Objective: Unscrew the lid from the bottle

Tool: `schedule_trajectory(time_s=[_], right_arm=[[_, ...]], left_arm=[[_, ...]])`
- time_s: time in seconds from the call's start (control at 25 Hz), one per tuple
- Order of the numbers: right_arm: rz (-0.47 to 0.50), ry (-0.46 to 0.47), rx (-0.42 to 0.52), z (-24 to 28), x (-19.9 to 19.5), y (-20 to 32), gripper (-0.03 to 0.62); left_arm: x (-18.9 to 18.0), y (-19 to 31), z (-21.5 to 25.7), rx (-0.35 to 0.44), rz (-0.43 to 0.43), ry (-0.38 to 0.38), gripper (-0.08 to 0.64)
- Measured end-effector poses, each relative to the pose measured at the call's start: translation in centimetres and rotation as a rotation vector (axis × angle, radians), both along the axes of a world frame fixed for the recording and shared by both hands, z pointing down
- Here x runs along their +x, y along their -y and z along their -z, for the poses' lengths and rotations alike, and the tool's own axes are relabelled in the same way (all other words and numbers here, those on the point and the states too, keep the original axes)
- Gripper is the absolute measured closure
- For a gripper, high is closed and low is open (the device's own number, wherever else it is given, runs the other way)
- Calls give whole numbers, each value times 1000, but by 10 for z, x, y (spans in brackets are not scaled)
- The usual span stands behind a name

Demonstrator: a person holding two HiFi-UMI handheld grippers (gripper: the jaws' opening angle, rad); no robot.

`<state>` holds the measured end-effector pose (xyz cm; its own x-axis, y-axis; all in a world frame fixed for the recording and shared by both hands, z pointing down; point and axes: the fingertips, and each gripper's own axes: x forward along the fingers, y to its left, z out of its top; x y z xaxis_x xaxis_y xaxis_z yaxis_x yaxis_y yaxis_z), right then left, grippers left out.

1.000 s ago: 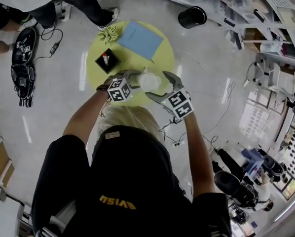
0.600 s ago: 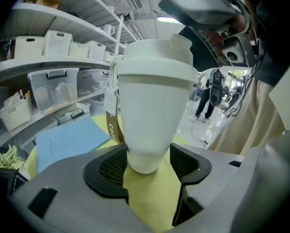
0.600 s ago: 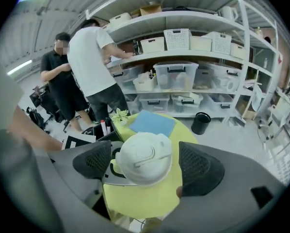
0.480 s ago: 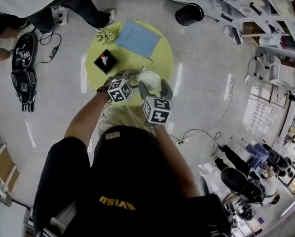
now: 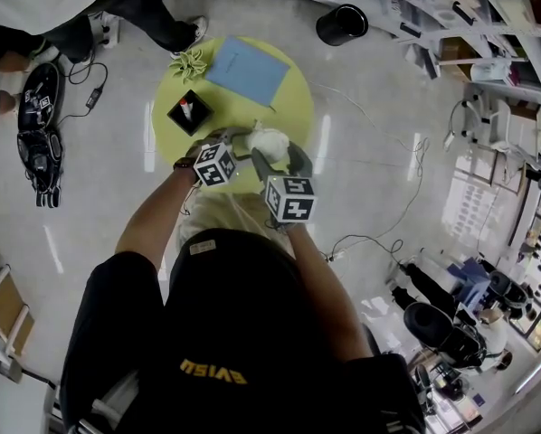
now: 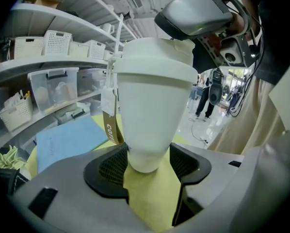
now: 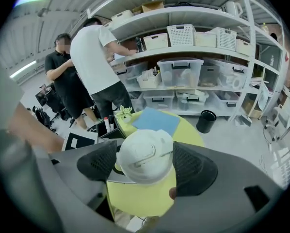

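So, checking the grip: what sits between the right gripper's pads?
The lid, filling the gap, as the right gripper view shows. The right gripper has just been closing its jaws on it.

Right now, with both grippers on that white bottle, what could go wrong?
1. The left gripper clamps only the white bottle's narrow base, so twisting could spin or tip the whole bottle.
2. The right gripper's jaws have just been closing on the smooth domed lid between them; they might slip off its rim.
3. The hanging tag beside the bottle could get caught.
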<state>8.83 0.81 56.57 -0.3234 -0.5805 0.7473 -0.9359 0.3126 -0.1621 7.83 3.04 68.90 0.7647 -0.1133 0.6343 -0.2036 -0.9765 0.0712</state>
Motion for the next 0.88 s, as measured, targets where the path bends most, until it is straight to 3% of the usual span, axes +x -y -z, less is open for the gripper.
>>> schedule_trajectory(time_s=[0.88], right_arm=[[445,15,23,0,-7,-4,233]], left_arm=[[0,0,-3,-19,27,-2,276]])
